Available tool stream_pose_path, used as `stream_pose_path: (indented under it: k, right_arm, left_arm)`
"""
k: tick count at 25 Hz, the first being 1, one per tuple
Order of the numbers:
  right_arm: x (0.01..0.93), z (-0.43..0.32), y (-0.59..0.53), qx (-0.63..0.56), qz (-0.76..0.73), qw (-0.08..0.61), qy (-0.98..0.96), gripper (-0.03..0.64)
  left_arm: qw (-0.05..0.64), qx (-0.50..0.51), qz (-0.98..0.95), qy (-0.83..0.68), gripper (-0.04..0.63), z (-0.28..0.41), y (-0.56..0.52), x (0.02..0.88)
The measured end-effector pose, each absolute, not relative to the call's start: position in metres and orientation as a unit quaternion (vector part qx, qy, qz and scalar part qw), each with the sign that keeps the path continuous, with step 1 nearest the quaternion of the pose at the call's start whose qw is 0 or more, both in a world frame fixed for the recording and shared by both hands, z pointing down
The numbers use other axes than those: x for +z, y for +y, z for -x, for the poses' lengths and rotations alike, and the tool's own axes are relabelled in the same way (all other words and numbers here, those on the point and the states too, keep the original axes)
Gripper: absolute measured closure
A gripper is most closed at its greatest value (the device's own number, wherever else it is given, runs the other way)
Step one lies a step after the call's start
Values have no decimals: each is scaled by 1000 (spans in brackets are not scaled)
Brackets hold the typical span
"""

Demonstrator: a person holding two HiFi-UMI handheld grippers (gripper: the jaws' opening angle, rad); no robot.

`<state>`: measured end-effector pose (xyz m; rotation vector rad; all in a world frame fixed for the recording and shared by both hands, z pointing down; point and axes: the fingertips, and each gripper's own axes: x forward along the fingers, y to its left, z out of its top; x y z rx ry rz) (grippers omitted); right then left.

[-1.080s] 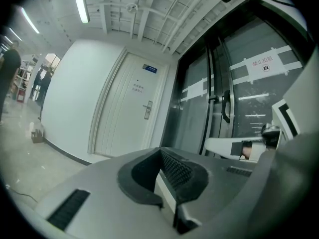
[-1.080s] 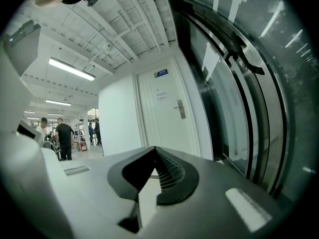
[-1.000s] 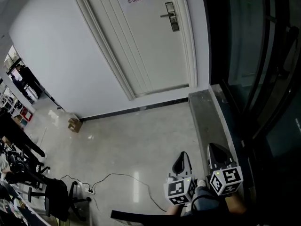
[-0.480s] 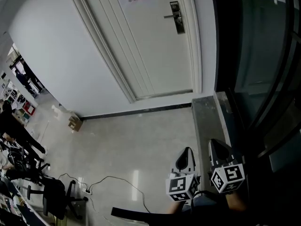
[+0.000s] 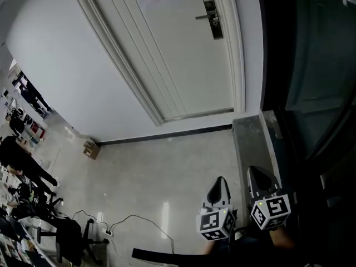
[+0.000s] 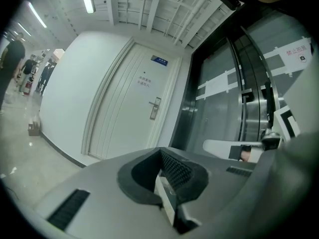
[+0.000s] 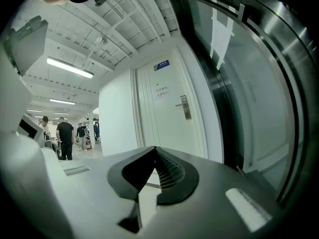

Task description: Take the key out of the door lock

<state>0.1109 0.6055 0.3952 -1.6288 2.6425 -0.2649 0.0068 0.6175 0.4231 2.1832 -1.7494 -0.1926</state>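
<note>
Metal door lock (image 5: 214,17) sits well ahead of the left hand-held gripper (image 5: 218,184) and right hand-held gripper (image 5: 256,177), both pressed together.

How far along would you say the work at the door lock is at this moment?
Done: nothing yet. The door lock sits far off on the closed white door, across the floor; whether a key is in it is too small to tell. In hand: the left gripper and right gripper are held low, jaws together on nothing. Left: walk up, grip any key, and pull it out.
</note>
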Motion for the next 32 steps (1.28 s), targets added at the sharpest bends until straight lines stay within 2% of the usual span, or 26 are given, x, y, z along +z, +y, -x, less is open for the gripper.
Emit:
stream_pose_path:
  k: [16,25,32]
  right_arm:
    - [379,-33,389,-79,547,32,832,615]
    - [386,-43,304,-70,572,22,817,615]
    - [390,-34,196,-68,546,28,835,615]
  left_arm:
    - [162,-62,-783,-597,595,79,394,412]
    - [169,-56,-804,-567,595,65,302,425]
    - [160,-52,-783,-598,595,78,202,427]
